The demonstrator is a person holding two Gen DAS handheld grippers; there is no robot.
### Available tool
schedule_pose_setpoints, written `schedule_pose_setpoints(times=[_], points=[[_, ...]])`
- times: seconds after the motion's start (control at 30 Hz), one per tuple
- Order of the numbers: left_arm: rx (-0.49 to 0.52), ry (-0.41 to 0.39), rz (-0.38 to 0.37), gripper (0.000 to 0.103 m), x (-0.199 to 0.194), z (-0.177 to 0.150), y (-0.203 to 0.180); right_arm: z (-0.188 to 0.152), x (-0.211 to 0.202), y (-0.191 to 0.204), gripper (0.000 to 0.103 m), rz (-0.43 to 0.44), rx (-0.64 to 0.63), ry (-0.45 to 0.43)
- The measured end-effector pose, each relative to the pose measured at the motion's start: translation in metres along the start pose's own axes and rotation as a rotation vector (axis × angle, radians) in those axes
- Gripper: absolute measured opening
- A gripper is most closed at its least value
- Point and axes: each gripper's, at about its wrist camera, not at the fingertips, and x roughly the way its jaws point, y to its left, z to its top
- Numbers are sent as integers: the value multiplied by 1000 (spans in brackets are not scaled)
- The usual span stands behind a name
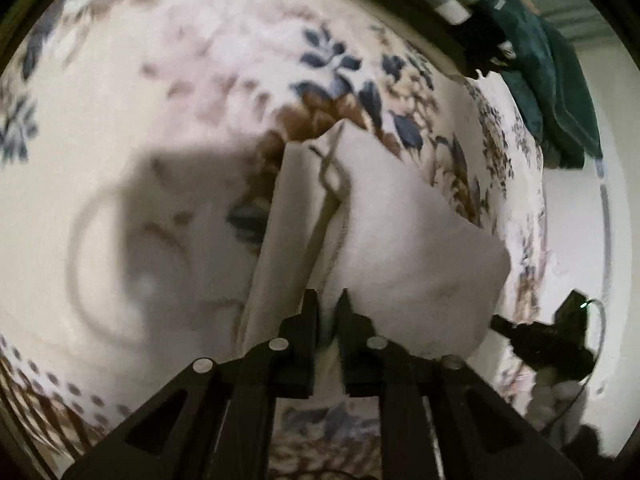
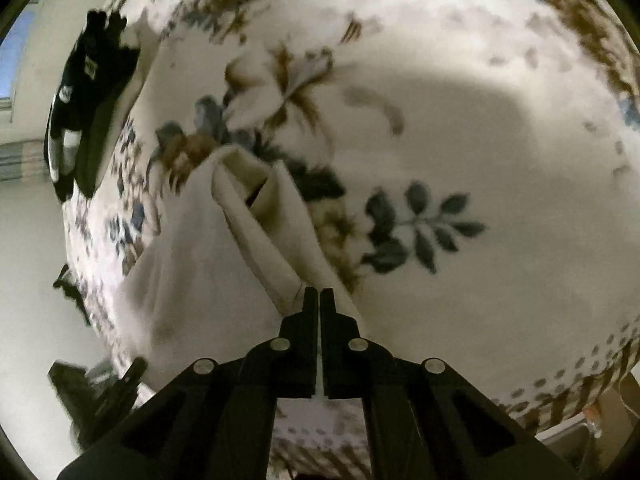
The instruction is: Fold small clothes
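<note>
Cloth (image 1: 400, 240) first, since it's the whole job: a small white piece, lifted off the floral bedspread (image 1: 120, 60) and hanging forward and down from both claws, so it sits right ahead of each set of fingers. Looks to me like it's held up this way so it drapes flat and the edges can be matched before it gets laid down for a fold.

The bedspread fills nearly everything beyond the claws in both views and is the obvious landing surface. Off past the left claw, up and to its right, there's a dark green pile (image 1: 552, 80) at the bed's edge, maybe more laundry, can't say for sure.

Left claw (image 1: 328, 300): fingers close together with a narrow gap, and white fabric bunched in that gap, so I'd call it pinched on the cloth's edge. A thin strap or hem strip (image 1: 324, 208) runs away from the fingertips up the middle.

Right claw (image 2: 319, 298): fingers nearly touching, a sliver of white between them, clamped on a rolled edge (image 2: 256, 224) of the same cloth. The left claw's dark shape shows low to its left.
</note>
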Motion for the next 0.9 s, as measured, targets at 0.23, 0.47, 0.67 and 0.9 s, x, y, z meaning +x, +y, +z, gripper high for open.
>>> schedule_pose_setpoints(times=[0.23,0.47,0.67,0.9], points=[[-16,-56,-14,21,0,34,-10,20,2,24,56,95,-53,3],[-33,-77,-33,8,28,69,-15,59,27,40,32,148,-19,-9],[-29,-109,-38,7,16,63,-7,66,21,50,8,99,-18,-95],[-73,-57,-71,18,12,56,4,74,35,53,19,45,-27,-19]])
